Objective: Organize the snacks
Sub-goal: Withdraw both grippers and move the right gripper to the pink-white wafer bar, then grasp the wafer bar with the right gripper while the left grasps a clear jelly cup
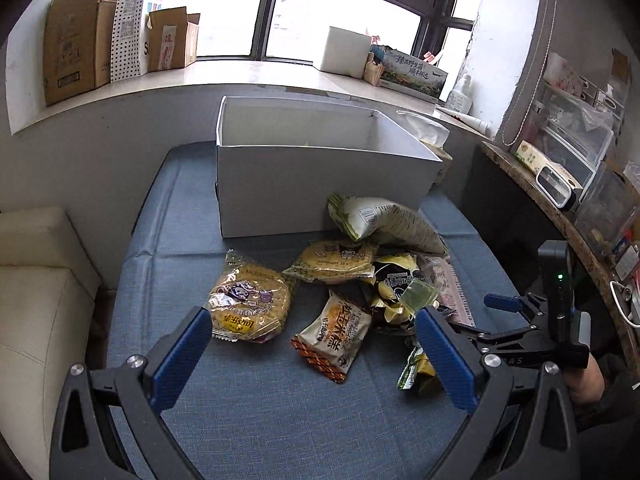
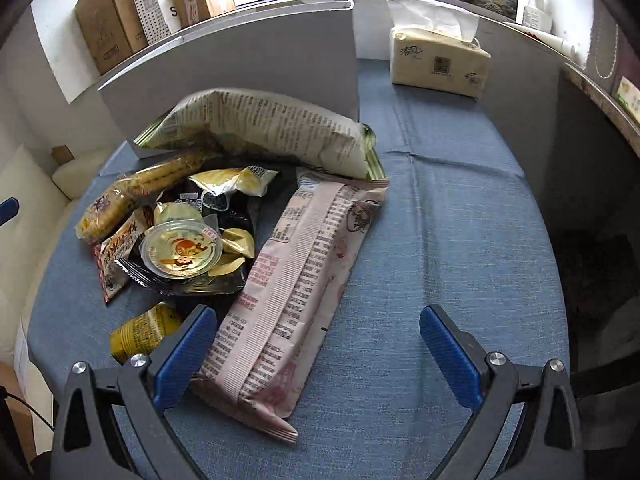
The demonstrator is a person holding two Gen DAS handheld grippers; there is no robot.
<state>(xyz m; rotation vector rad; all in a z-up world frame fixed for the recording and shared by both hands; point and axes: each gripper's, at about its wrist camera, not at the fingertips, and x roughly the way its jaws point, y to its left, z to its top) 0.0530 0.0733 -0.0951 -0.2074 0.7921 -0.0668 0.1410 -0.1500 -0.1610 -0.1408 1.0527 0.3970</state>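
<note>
A pile of snack packets lies on the blue tablecloth (image 1: 256,412) in front of an open white box (image 1: 320,184). A yellow cracker pack (image 1: 250,306), a beige and orange packet (image 1: 334,334) and a green-white chip bag (image 1: 386,222) show in the left wrist view. My left gripper (image 1: 314,332) is open above the near packets. My right gripper (image 2: 318,334) is open, low over a long pink packet (image 2: 296,280) that lies between its fingers. A jelly cup (image 2: 182,252) rests on a black bag (image 2: 224,224). The right gripper also shows in the left wrist view (image 1: 504,304).
A tissue pack (image 2: 438,62) stands at the table's far right. Cardboard boxes (image 1: 76,52) line the windowsill. A cluttered shelf (image 1: 580,184) runs along the right. A cream sofa (image 1: 36,292) sits at the left.
</note>
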